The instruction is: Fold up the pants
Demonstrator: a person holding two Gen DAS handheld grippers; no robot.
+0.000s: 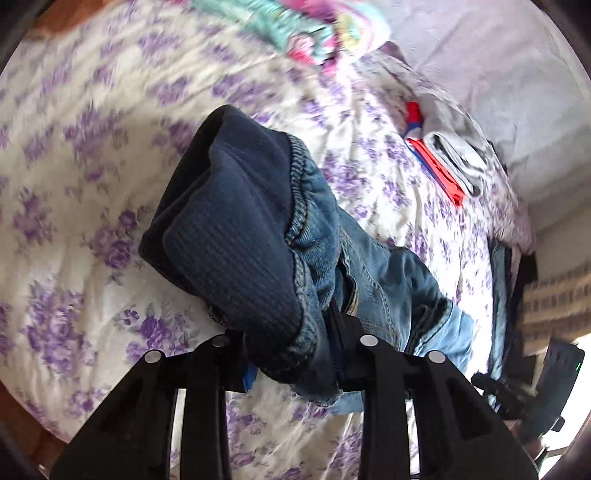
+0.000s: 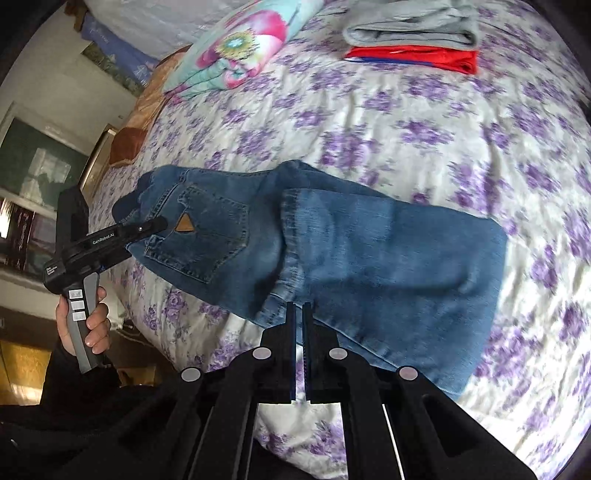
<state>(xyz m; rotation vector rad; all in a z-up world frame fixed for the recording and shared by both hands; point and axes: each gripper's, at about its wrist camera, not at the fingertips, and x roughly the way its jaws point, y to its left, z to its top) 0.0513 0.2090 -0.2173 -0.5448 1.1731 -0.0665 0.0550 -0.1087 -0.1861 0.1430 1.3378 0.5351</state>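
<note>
Jeans [image 2: 332, 243] lie folded on the bedspread [image 2: 406, 122], their long axis running left to right across the right wrist view: the waist end with a back pocket [image 2: 207, 232] points left toward the bed's edge, and the doubled-over leg panel spreads to the right. A hem edge crosses the middle of the denim, so the legs lie on top of the seat. The left gripper [image 2: 162, 223] reaches in from the left and is clamped on the waistband; in the left wrist view the band's dark lining and gathered elastic bunch up right between its fingers [image 1: 347, 332], with the rest of the jeans [image 1: 369, 266] trailing off to the right. A hand [image 2: 85, 325] holds that gripper's grey handle low on the left. The right gripper [image 2: 299, 314] sits at the near edge of the denim, its jaws drawn almost together with only a thin slit between them; its tips overlap the near fold, but whether any cloth is pinched there I cannot tell. At the far side of the bed a grey garment [image 2: 410, 26] rests folded on a red one [image 2: 413, 57], and a flowered blanket [image 2: 240, 48] lies far left, all well apart from the jeans.
</note>
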